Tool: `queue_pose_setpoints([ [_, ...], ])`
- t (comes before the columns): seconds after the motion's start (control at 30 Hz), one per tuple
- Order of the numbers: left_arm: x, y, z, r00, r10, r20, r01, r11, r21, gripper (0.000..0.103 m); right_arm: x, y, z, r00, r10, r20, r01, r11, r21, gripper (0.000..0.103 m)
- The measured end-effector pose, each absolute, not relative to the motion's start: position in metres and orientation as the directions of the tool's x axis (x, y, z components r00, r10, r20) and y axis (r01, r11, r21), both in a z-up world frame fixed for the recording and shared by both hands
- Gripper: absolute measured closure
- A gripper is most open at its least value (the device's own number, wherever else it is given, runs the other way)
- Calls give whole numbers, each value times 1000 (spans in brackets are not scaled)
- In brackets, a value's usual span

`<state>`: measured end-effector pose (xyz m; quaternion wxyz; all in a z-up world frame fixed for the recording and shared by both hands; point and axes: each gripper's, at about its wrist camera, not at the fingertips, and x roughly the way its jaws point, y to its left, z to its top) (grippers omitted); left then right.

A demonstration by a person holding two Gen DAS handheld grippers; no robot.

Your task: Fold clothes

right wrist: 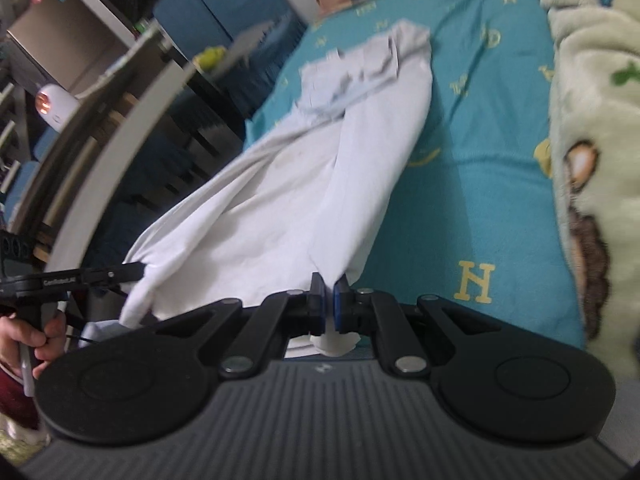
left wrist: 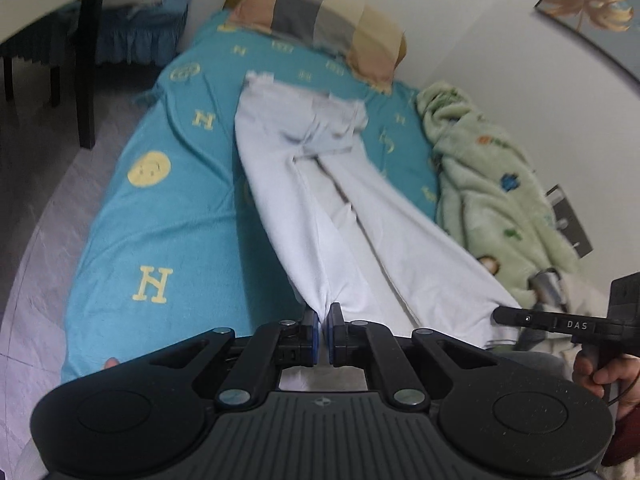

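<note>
Now the left tool (left wrist: 324, 312) and right tool (right wrist: 329, 286) are each pinching a hem of the white trousers (left wrist: 316, 184), stretching down mid-frame across the teal bed (left wrist: 160, 208); green blanket (left wrist: 488, 184) crowding the right edge.

1. Trousers (left wrist: 320, 184): plain white; waistband area pale blue-grey.
2. Bedsheet (left wrist: 180, 208): teal, printed with yellow "H" letters and a yellow smiley face.
3. Blanket (left wrist: 488, 184): pale green fleece with blue, green, orange and brown motifs.
4. Pillow (left wrist: 320, 20): blocks of tan, grey and peach.
5. Left gripper (left wrist: 324, 322) and right gripper (right wrist: 329, 304): black, with blue pads.
</note>
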<state>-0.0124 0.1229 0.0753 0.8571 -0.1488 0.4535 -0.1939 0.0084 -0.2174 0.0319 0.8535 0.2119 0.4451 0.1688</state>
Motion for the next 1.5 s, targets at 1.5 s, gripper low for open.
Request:
queue_pose_setpoints([
  [1.5, 218, 71, -57, 713, -254, -654, 103, 960, -260, 97, 208, -229, -72, 767, 234, -597, 12, 926, 377, 96],
])
